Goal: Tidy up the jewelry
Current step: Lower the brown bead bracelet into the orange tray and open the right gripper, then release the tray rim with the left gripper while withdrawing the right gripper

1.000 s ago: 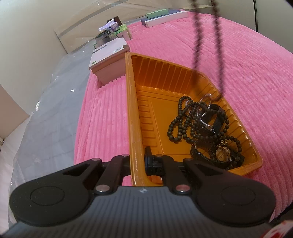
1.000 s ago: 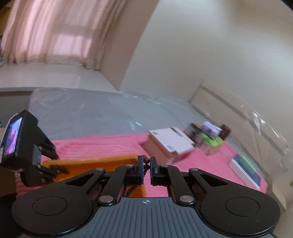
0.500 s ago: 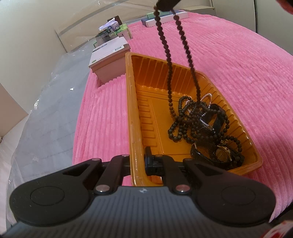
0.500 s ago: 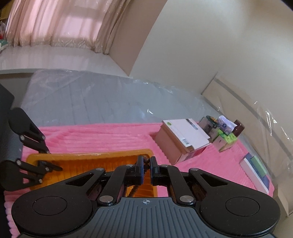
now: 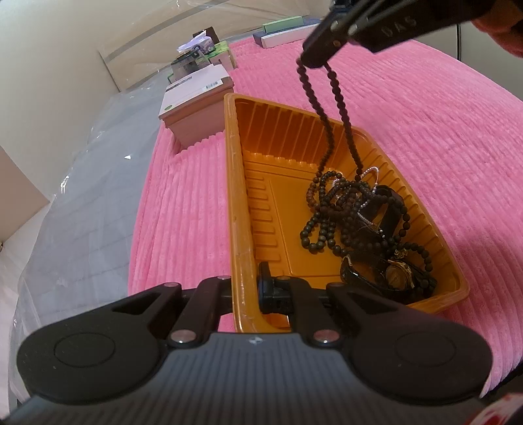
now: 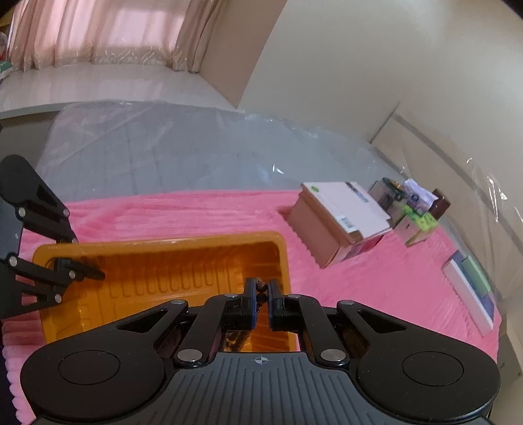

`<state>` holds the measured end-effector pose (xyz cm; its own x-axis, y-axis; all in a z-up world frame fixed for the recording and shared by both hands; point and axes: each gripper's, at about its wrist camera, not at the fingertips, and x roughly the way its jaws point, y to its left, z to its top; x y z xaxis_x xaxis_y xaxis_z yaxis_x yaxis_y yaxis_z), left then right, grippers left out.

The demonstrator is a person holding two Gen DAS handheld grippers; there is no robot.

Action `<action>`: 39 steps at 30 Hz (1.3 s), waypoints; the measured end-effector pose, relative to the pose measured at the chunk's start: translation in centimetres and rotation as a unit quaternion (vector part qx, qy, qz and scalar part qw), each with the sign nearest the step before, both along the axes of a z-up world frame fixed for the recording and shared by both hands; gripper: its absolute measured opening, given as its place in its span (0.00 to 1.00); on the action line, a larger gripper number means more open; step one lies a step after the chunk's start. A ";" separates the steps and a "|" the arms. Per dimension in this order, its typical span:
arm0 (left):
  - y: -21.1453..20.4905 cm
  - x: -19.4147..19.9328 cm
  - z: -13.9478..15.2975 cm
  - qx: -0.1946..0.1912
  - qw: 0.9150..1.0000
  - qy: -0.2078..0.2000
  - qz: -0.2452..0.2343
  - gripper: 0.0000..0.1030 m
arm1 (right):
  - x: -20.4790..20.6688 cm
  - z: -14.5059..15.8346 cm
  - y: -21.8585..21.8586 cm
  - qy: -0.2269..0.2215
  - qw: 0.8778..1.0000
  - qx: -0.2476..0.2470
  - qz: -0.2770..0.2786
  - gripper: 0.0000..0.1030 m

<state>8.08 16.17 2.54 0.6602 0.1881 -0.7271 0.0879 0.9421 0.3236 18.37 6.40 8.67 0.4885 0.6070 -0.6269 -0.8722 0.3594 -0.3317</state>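
Observation:
An orange ribbed tray (image 5: 287,130) lies on a pink ribbed blanket. My left gripper (image 5: 246,281) is shut on the tray's near left rim. In the tray's right half sits a tangle of dark bead strands (image 5: 330,209), a thin silver chain (image 5: 371,171) and dark watches (image 5: 392,274). My right gripper (image 5: 310,62) hangs above the tray, shut on a long dark bead necklace (image 5: 340,98) whose two strands drop into the pile. In the right wrist view the right gripper (image 6: 260,292) shows beads (image 6: 260,287) pinched between its pads, over the tray (image 6: 157,248).
A pink-and-white box (image 5: 199,101) stands just beyond the tray's far left corner, with small boxes and a jar (image 5: 202,55) behind it. Flat boxes (image 5: 287,31) lie at the blanket's far edge. Plastic-wrapped mattress (image 5: 75,202) is exposed on the left.
My right gripper has come down toward the tray, so it now shows in the left wrist view. More of the hanging necklace has settled onto the pile. The left gripper has kept still.

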 end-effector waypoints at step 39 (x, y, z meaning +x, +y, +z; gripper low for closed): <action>6.3 -2.7 1.2 -0.149 0.986 -0.047 0.063 0.26 | -5.8 -5.9 -19.7 0.234 0.913 0.201 -0.268 0.62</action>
<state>5.36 22.44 3.75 0.7119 0.0602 -0.6997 -0.0529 0.9981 0.0321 12.55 -13.30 2.77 0.5189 0.5868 -0.6216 -0.5478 0.7865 0.2852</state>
